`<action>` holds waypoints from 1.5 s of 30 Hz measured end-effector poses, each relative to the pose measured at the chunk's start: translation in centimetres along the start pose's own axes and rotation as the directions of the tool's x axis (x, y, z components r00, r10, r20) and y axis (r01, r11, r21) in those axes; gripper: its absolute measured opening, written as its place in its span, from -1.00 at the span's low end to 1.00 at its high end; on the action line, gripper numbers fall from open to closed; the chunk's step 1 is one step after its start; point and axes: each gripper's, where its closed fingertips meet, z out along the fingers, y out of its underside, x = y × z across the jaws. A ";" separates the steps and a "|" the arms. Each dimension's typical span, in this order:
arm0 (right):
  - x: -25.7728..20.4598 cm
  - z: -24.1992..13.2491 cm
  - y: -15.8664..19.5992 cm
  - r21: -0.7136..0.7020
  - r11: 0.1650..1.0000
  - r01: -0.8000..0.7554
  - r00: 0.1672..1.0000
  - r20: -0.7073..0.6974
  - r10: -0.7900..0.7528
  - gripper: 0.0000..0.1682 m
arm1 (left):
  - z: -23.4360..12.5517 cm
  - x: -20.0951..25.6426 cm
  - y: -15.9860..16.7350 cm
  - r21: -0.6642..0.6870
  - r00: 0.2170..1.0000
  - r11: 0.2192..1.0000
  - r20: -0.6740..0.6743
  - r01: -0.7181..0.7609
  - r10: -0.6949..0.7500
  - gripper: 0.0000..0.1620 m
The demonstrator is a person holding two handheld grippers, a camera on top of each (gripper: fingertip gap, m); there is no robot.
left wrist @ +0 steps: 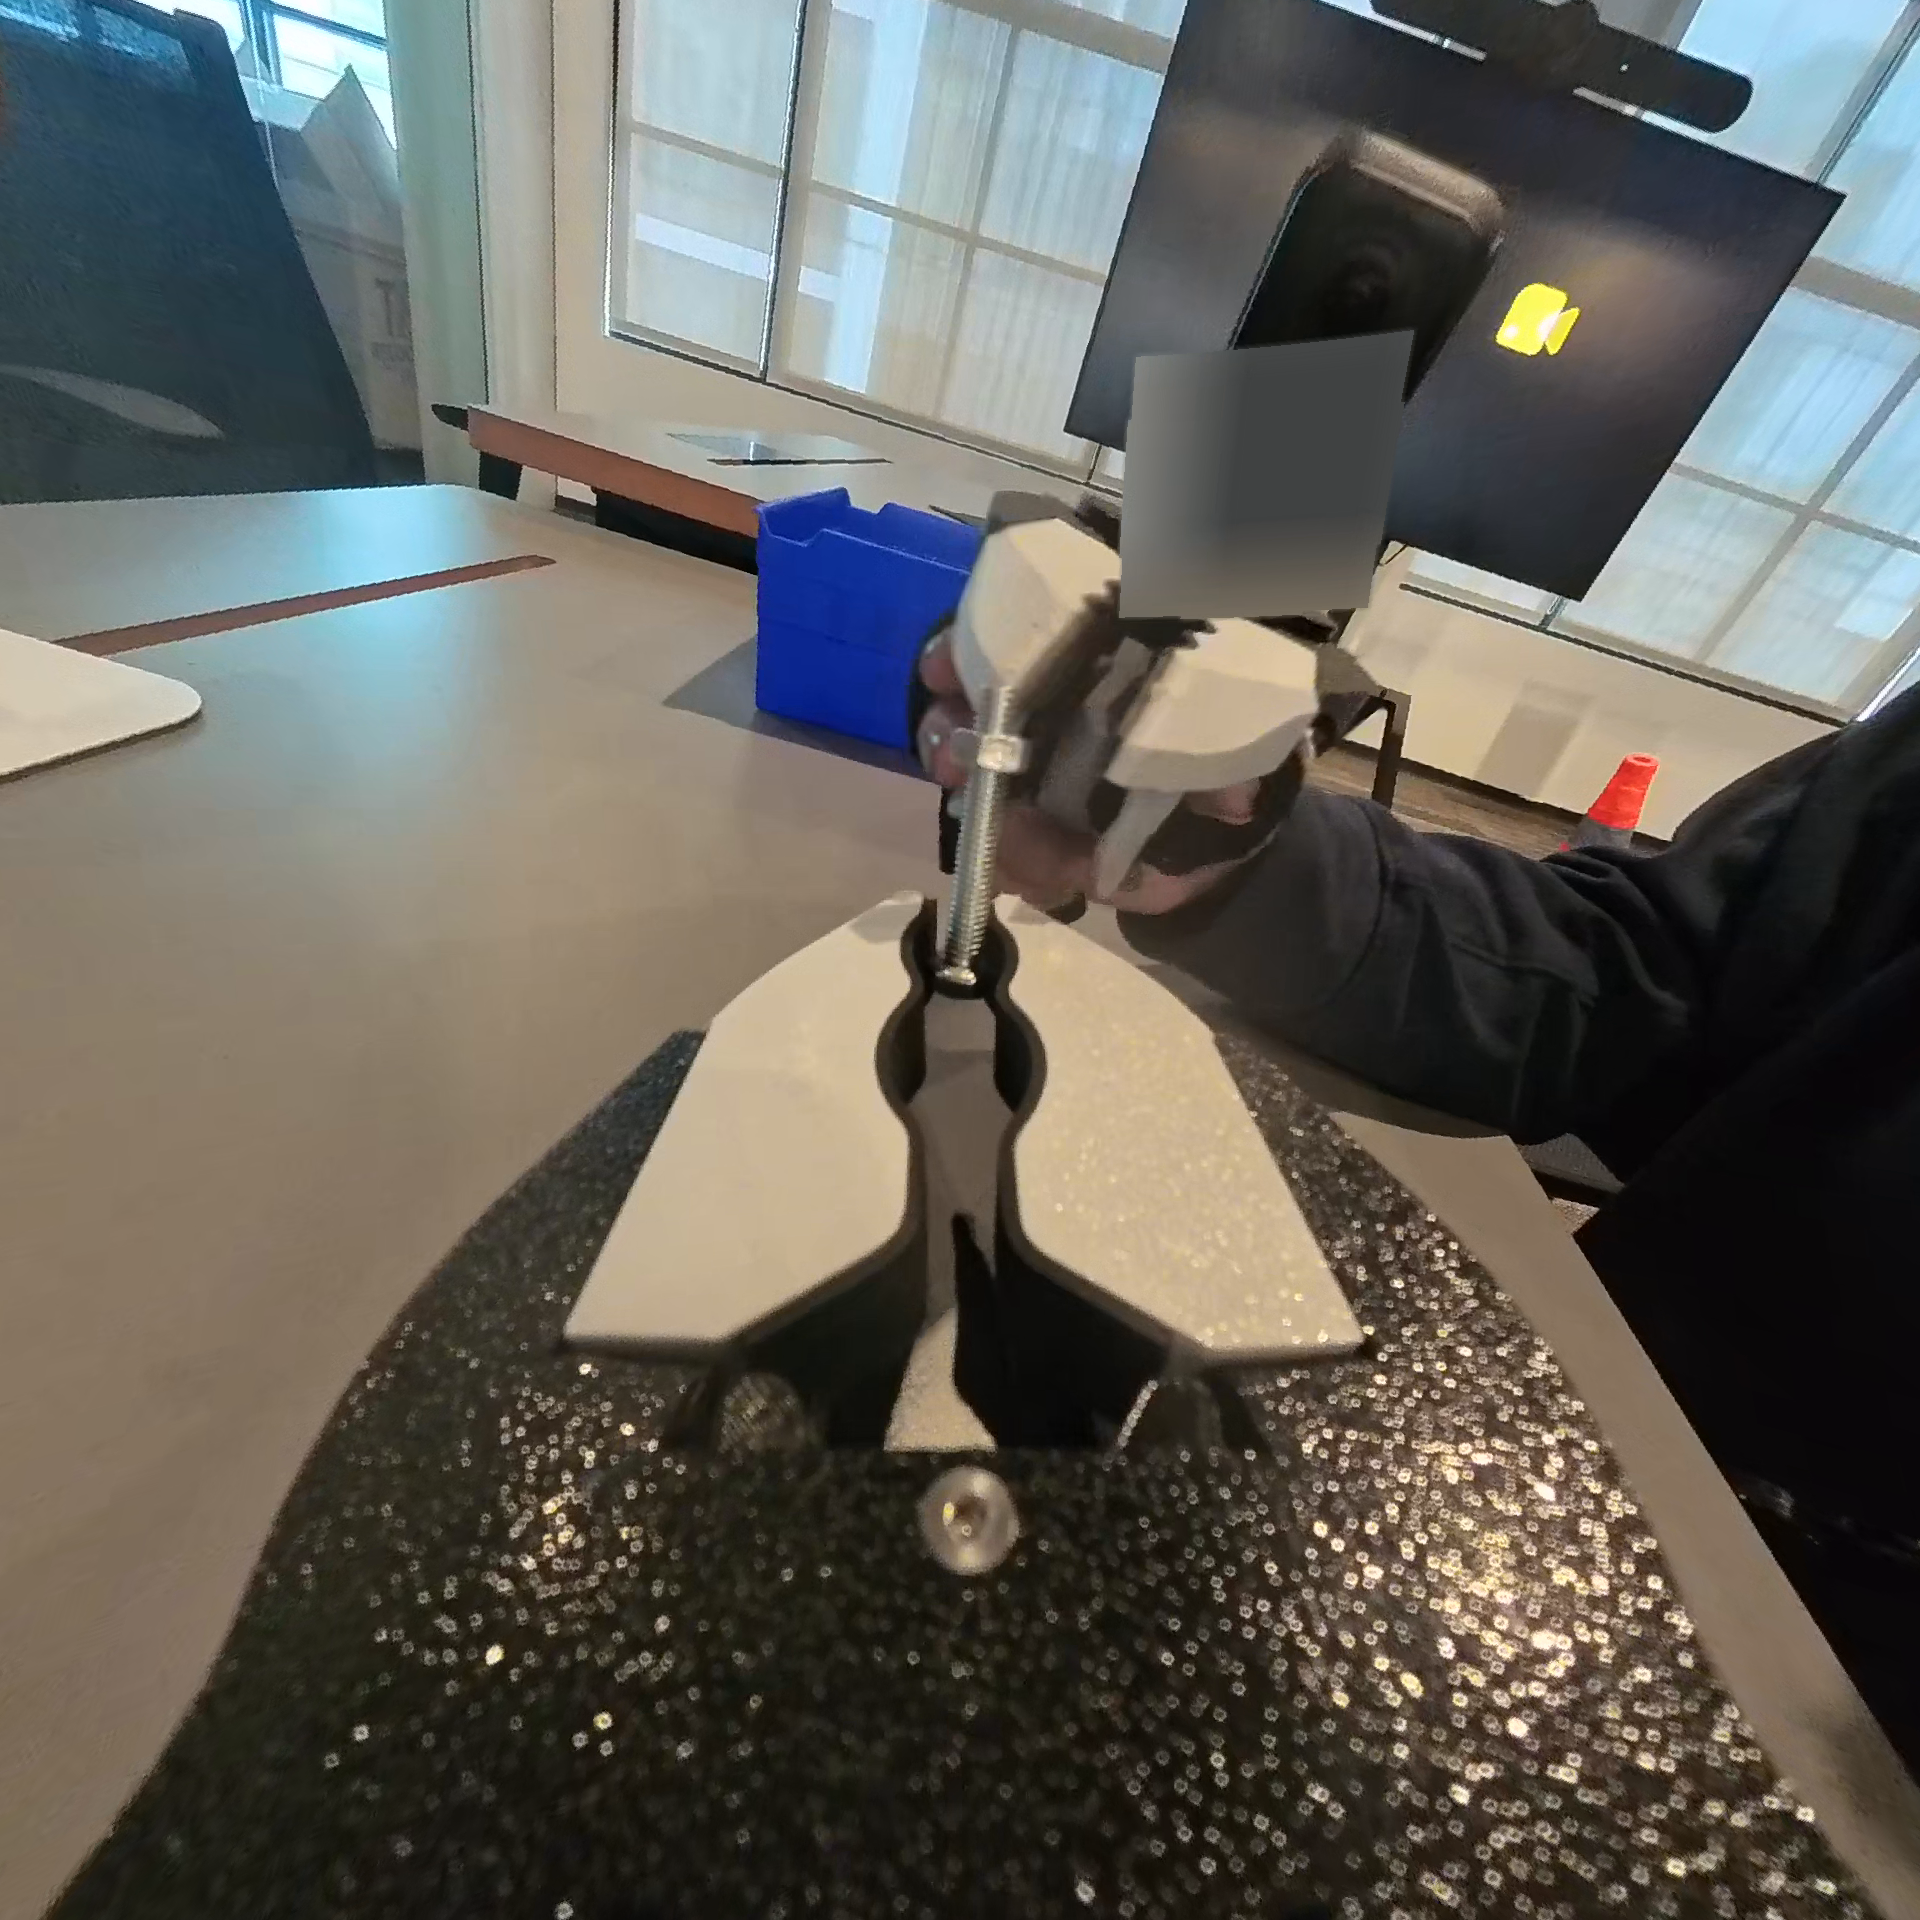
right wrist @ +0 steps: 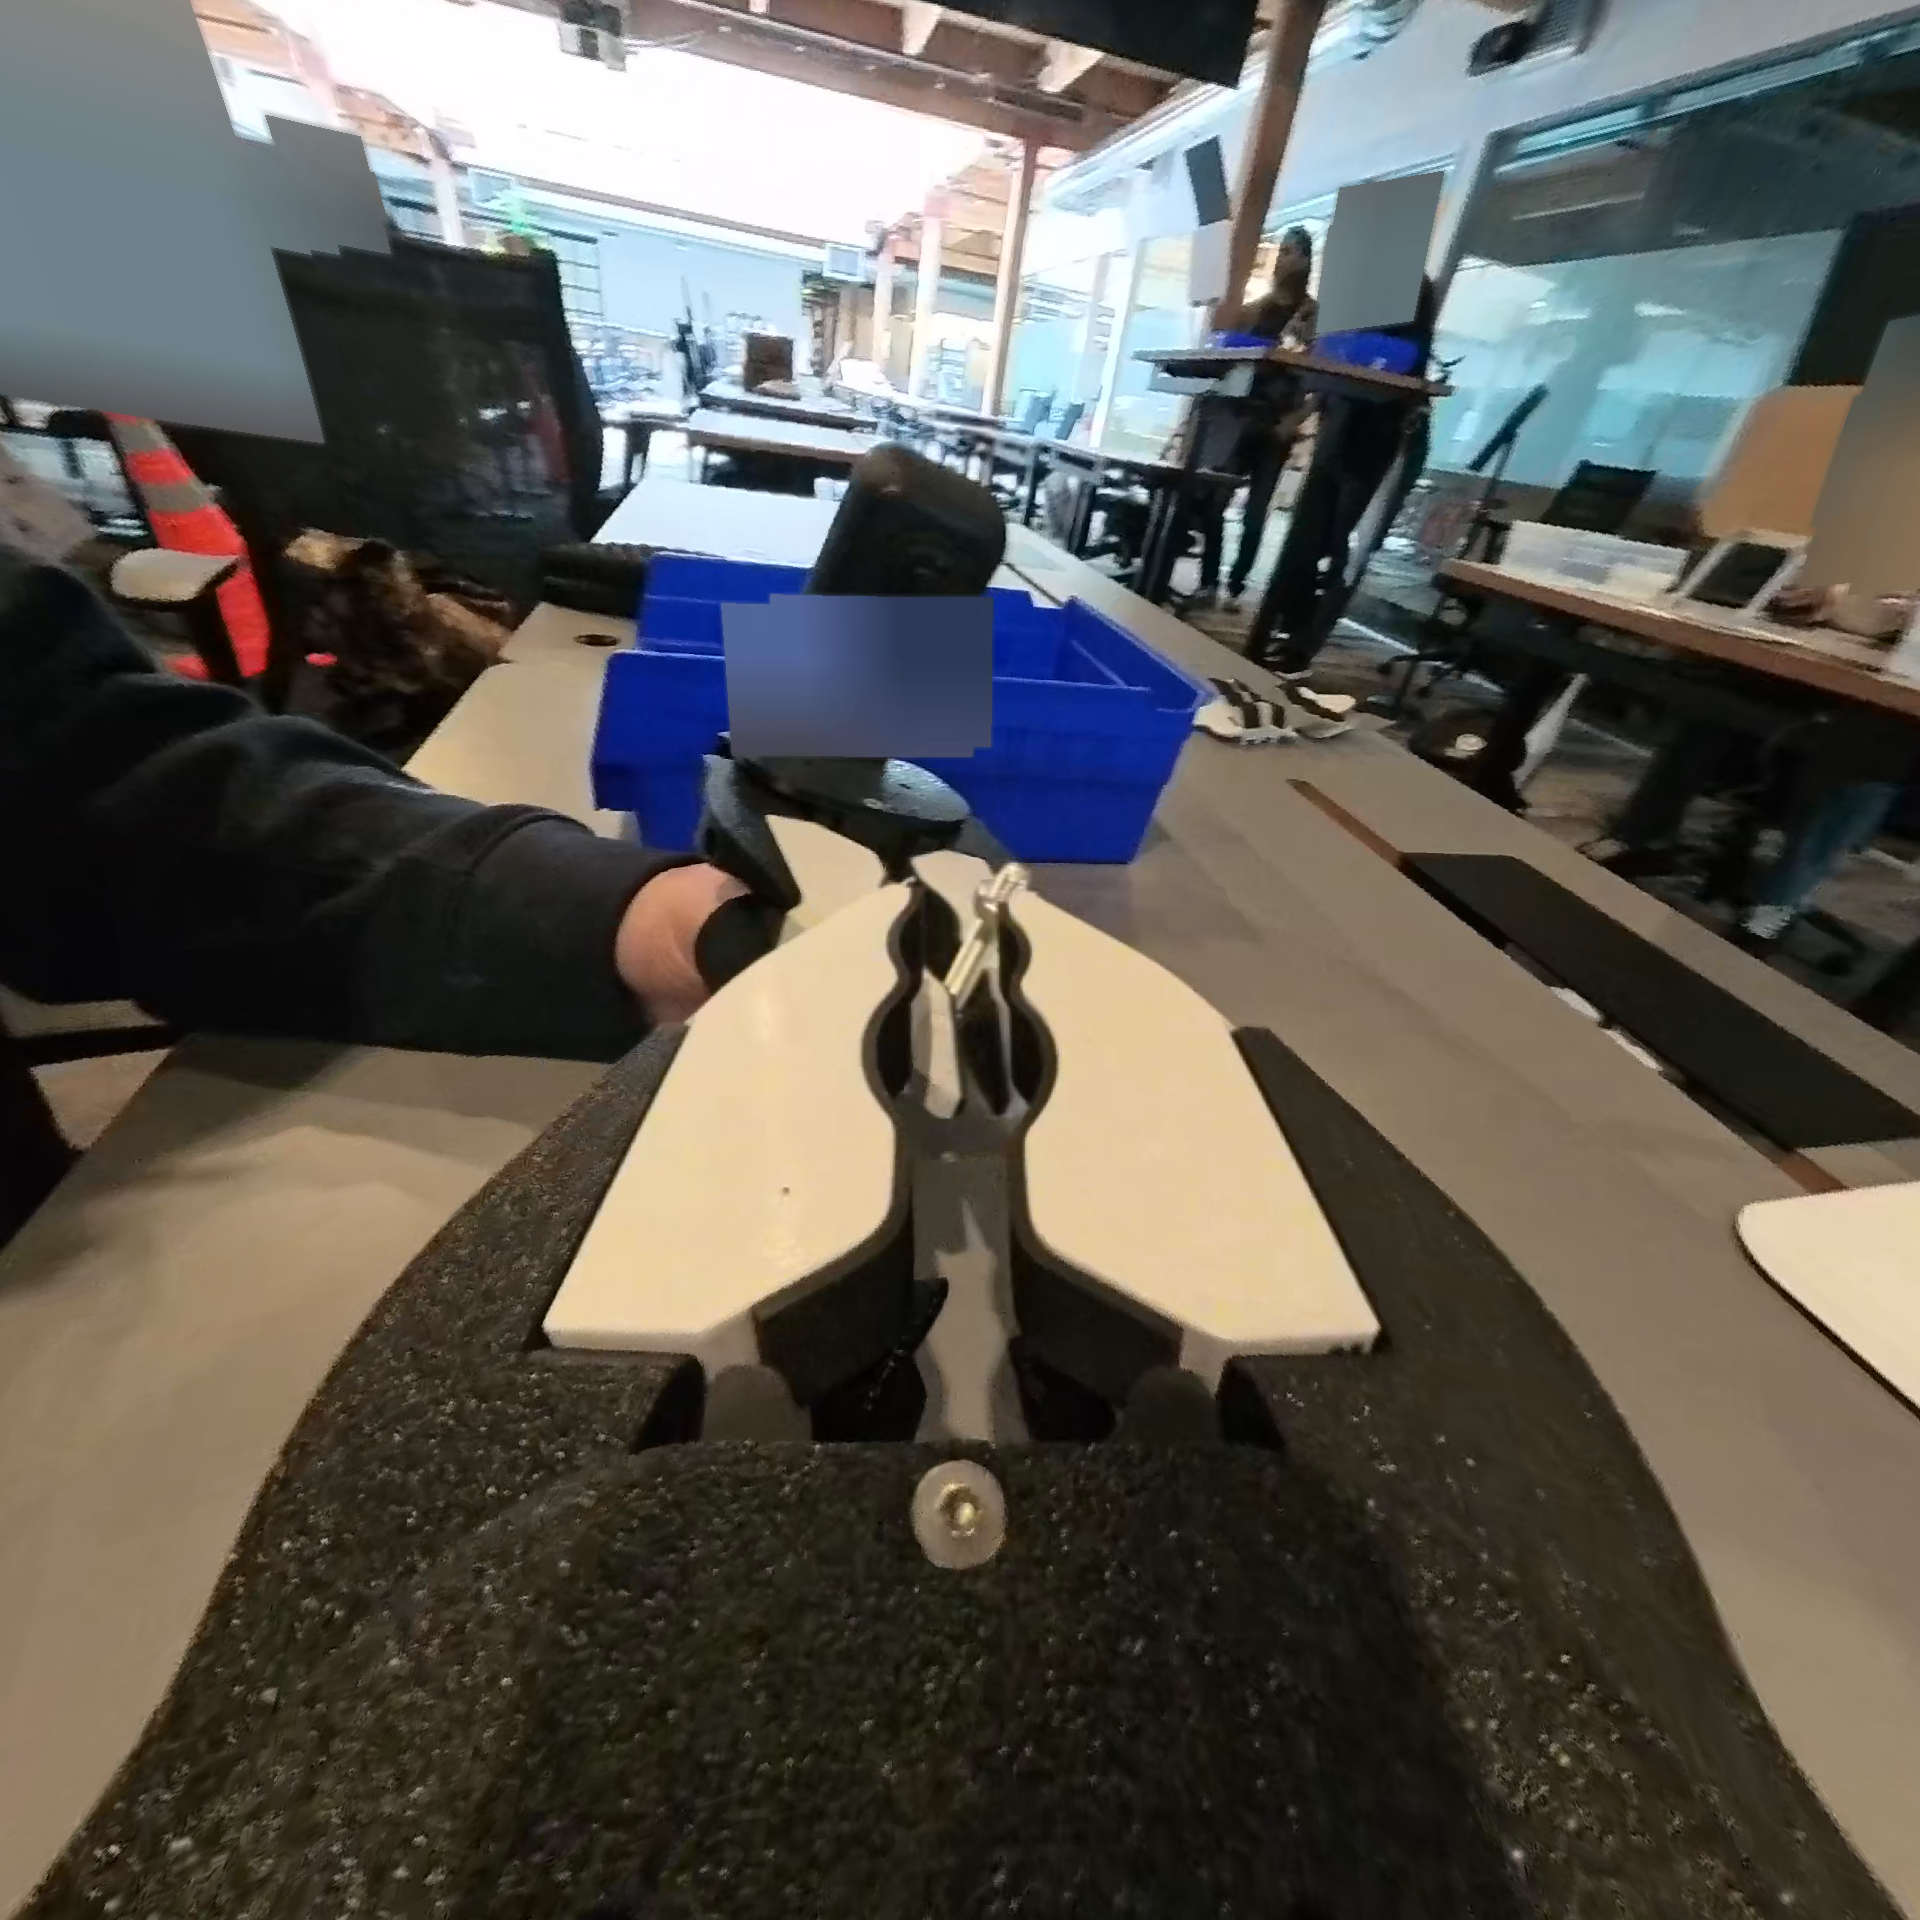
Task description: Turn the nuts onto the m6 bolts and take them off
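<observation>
My left gripper (left wrist: 956,935) is shut on the head end of a long silver bolt (left wrist: 977,852) and holds it upright above the grey table (left wrist: 416,883). A silver nut (left wrist: 987,746) sits high on the thread. My right gripper (left wrist: 1023,764) comes in from the far side, jaws nearly together, closed on that nut at its fingertips. In the right wrist view the nut (right wrist: 1003,888) is at the tips of my right gripper (right wrist: 966,899). The bolt (right wrist: 971,961) slants down through the gap. The left gripper's black body (right wrist: 842,800) is just beyond.
A blue bin (left wrist: 842,623) stands on the table behind the grippers and also shows in the right wrist view (right wrist: 1081,748). A white pad (left wrist: 62,707) lies at the left edge. A dark-sleeved arm (left wrist: 1558,987) crosses from the right. A dark screen (left wrist: 1558,364) stands behind. Left tips to right tips: about 4 cm.
</observation>
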 end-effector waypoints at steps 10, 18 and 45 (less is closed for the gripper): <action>-0.8 0.0 0.1 -0.008 0.999 -0.034 0.997 0.069 0.035 -0.95 | 0.0 0.0 0.0 -0.001 1.000 1.000 0.000 0.000 0.000 -0.91; 0.5 0.3 0.3 -0.005 1.000 -0.016 0.999 -0.037 0.015 -0.65 | 0.0 0.0 0.0 0.000 1.000 1.000 -0.001 0.000 0.000 -0.91; 0.3 0.3 0.4 0.004 0.999 -0.040 0.999 -0.018 0.040 -0.62 | -0.1 0.0 0.0 0.002 1.000 1.000 -0.004 0.007 -0.007 -0.91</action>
